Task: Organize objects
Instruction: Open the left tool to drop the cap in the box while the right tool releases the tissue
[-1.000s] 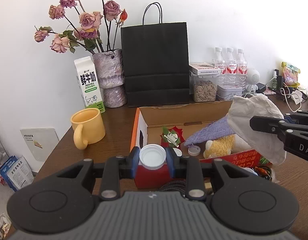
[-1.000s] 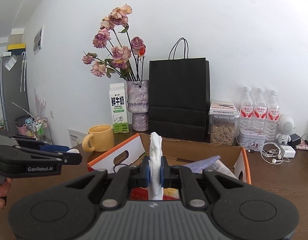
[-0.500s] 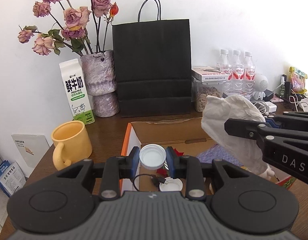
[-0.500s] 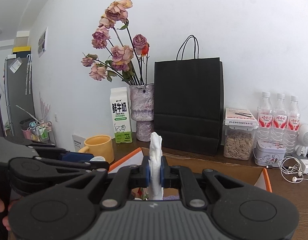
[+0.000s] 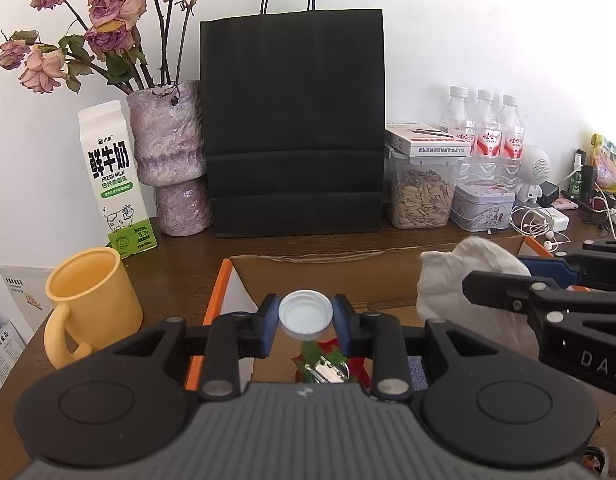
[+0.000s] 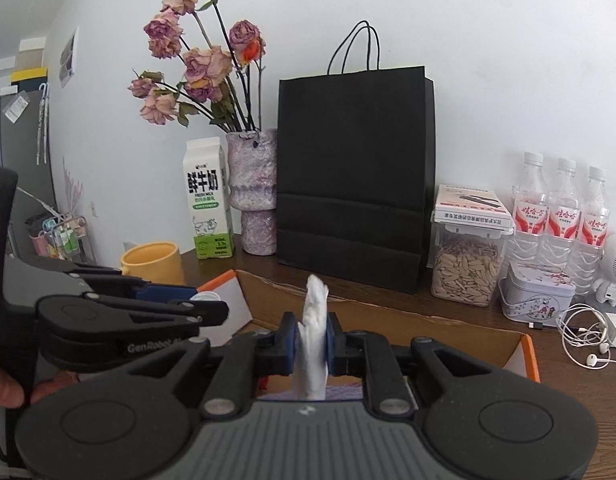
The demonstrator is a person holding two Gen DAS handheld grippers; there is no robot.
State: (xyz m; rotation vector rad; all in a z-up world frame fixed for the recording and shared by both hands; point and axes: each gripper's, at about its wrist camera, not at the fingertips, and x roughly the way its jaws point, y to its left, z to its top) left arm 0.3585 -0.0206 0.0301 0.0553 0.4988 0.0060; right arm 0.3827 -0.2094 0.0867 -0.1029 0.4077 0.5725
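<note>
Two grips: cap (image 5: 305,314) in left gripper (image 5: 305,320); tissue (image 6: 314,344) in opening right gripper (image 6: 313,340).

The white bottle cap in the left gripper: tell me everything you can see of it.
The white bottle cap is round, plastic-looking, with a ribbed rim, its hollow side facing the camera. It sits between the blue pads of the left gripper, whose jaws are opening, above the open cardboard box. The right-wrist view shows only its edge.
</note>
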